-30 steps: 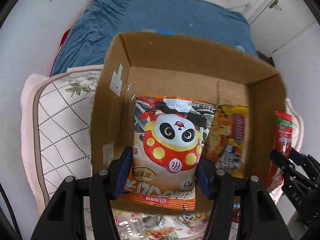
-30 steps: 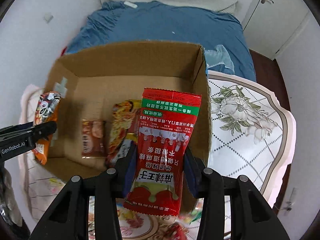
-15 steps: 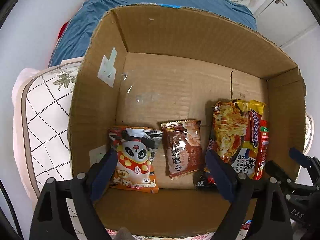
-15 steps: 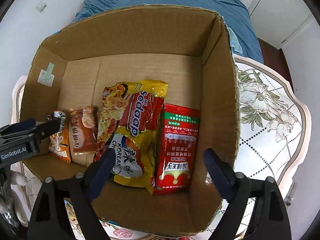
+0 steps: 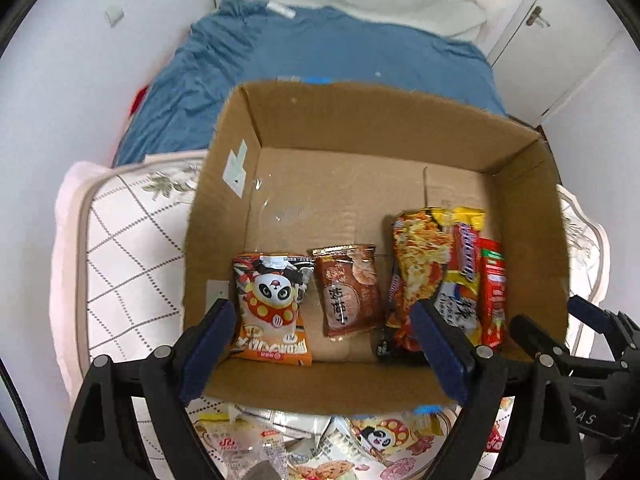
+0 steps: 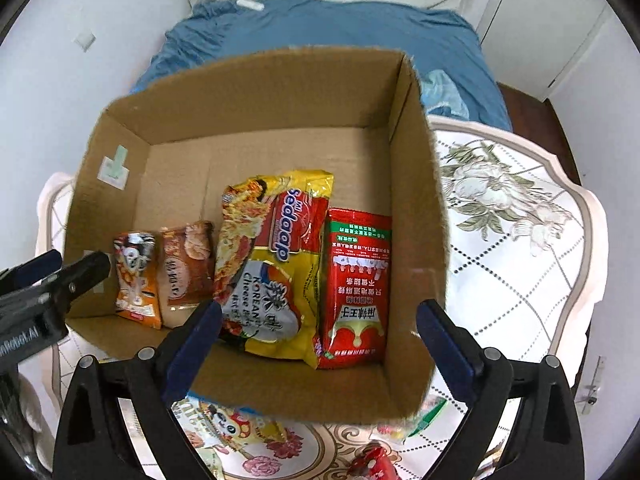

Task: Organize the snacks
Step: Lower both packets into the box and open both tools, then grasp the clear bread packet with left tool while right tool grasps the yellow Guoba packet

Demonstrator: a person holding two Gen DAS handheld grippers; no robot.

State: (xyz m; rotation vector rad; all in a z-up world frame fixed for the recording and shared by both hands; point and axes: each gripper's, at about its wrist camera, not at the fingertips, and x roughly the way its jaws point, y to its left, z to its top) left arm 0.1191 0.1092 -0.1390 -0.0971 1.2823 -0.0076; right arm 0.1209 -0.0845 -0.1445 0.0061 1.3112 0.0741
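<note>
An open cardboard box holds a row of snacks on its floor. From left to right lie an orange panda pack, a brown pack, a yellow noodle pack and a red pack. My left gripper hangs open above the box's near left part, holding nothing. Over the near right part, my right gripper has its jaws opening, with nothing between them.
Several loose snack packs lie on the table in front of the box. The table's floral cloth extends to the right. A bed with a blue cover stands behind, a white door at the far right.
Both grippers opened and let go: the panda pack and the red pack now lie in the box. After dipping toward the box, both grippers have drawn back from it.
</note>
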